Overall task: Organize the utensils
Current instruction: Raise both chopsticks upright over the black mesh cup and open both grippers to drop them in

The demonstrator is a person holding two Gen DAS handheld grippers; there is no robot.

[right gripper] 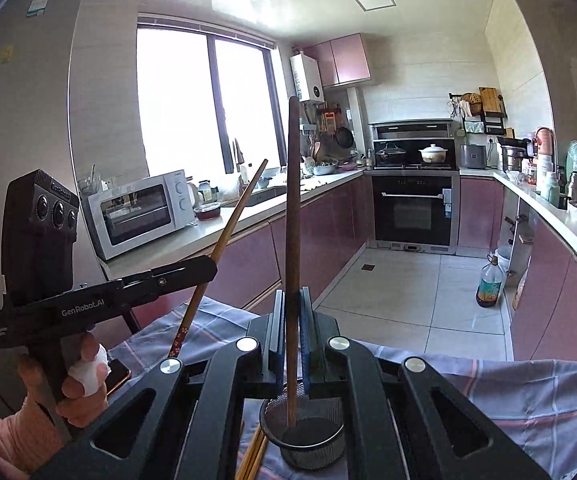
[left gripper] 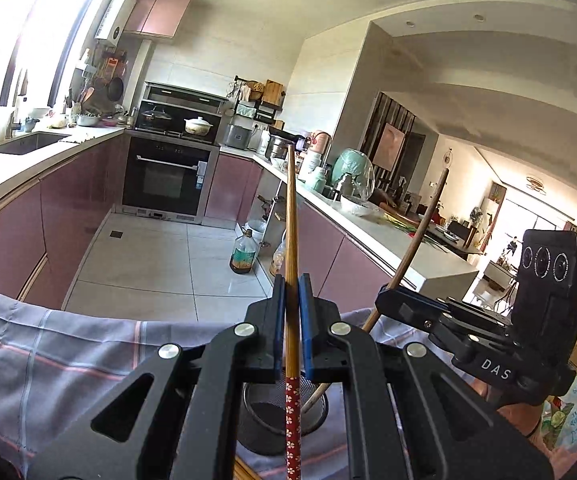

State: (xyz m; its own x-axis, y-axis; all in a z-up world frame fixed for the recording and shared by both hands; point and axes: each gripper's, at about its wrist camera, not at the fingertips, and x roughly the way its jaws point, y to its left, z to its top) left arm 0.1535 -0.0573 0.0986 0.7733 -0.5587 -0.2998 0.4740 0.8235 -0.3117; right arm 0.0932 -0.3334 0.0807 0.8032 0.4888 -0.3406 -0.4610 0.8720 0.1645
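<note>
My left gripper (left gripper: pixel 291 282) is shut on a light wooden chopstick (left gripper: pixel 289 216) whose lower end has a red flower pattern; it stands nearly upright. My right gripper (right gripper: pixel 291 294) is shut on a dark brown chopstick (right gripper: pixel 293 200), and its lower end reaches into the round black mesh cup (right gripper: pixel 308 436) below. The left wrist view shows the right gripper (left gripper: pixel 386 292) to the right, with the dark chopstick (left gripper: pixel 420 236) slanting down to the mesh cup (left gripper: pixel 264 420). The right wrist view shows the left gripper (right gripper: pixel 208 266) and the slanted light chopstick (right gripper: pixel 228 224). A hand (right gripper: pixel 84 372) with a wrapped finger holds its handle.
The cup stands on a grey checked cloth (right gripper: pixel 508 396) with pink lines. Several more chopsticks (right gripper: pixel 253 456) lie on it beside the cup. Beyond are the tiled kitchen floor (left gripper: pixel 148 260), pink cabinets, an oven (right gripper: pixel 412 210), a microwave (right gripper: pixel 140 212) and an oil bottle (right gripper: pixel 488 284).
</note>
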